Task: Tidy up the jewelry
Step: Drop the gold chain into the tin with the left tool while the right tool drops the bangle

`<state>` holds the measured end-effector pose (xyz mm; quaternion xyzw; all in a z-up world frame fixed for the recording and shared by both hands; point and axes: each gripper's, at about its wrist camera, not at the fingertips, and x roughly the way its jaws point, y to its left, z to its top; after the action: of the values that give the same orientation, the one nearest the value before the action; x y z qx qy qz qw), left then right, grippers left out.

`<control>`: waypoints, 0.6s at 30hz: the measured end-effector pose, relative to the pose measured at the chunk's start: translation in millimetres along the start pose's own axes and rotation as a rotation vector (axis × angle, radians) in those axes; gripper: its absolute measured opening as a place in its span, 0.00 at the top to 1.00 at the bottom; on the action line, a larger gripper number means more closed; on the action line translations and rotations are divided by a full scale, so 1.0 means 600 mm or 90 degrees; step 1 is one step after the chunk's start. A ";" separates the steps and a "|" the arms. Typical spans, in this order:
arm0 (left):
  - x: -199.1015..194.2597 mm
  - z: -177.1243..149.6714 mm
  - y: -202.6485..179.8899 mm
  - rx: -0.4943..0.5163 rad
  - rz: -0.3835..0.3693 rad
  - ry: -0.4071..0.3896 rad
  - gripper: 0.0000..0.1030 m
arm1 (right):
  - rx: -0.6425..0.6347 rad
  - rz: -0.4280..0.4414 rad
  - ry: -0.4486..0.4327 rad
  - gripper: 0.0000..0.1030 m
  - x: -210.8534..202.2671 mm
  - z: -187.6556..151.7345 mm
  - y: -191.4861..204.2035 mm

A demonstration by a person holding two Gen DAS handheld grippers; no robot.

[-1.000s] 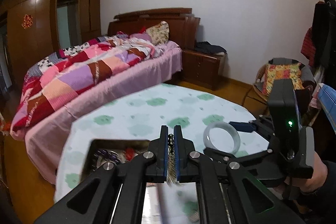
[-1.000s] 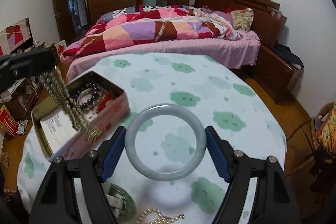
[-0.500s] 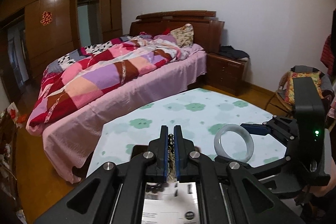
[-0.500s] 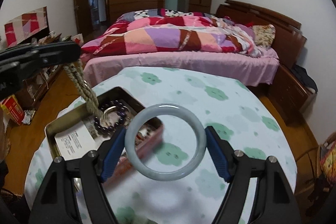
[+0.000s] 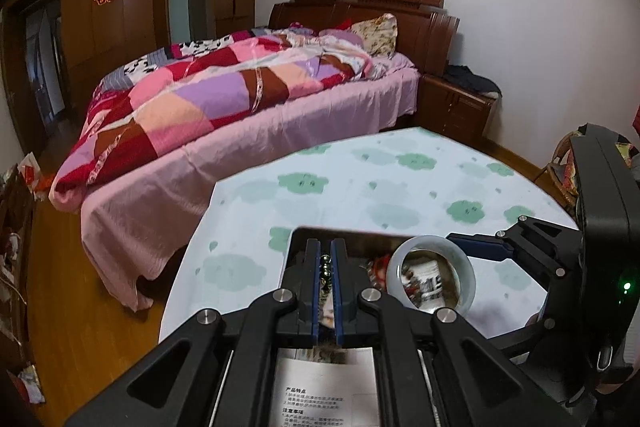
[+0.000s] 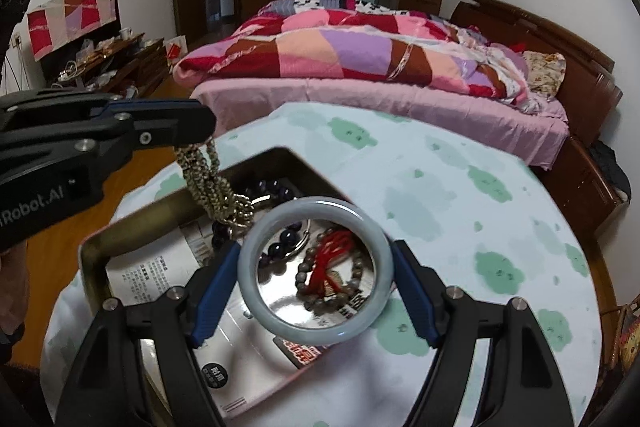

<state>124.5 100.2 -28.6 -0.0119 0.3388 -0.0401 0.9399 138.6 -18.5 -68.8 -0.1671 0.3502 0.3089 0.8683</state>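
My left gripper (image 5: pixel 328 257) is shut on a gold chain (image 5: pixel 327 269) that shows between its blue pads. In the right wrist view the chain (image 6: pixel 208 183) hangs from the left gripper (image 6: pixel 200 123) down into an open metal tin (image 6: pixel 96 247). My right gripper (image 6: pixel 314 247) is shut on a pale jade bangle (image 6: pixel 248 267), held flat above the tin. Through the ring I see a brown bead bracelet with a red tassel (image 6: pixel 332 259) and purple beads (image 6: pixel 272 185) lying inside. From the left wrist the bangle (image 5: pixel 394 267) hovers over the tin's right half (image 5: pixel 344 230).
The tin stands near the left edge of a round table with a white and green cloth (image 6: pixel 460 211). A printed leaflet (image 6: pixel 152 271) lies in the tin. A bed with a patchwork quilt (image 6: pixel 360 47) is behind the table, with wood floor to the left.
Both grippers have moved across the table to the tin. The bangle, earlier over the bare cloth, now hangs above the tin, and the chain has sunk into it.
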 end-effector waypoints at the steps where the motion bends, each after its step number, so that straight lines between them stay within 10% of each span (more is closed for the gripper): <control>1: 0.006 -0.005 0.002 -0.003 -0.001 0.008 0.96 | -0.002 0.002 0.006 0.24 0.006 -0.003 0.002; 18: 0.039 -0.054 -0.004 0.004 0.019 0.061 0.95 | -0.035 0.019 0.055 0.24 0.032 -0.019 0.030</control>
<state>121.5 96.2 -68.4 -0.0021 0.3837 -0.0278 0.9230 131.7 -2.8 -91.8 -0.1991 0.3809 0.3238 0.8429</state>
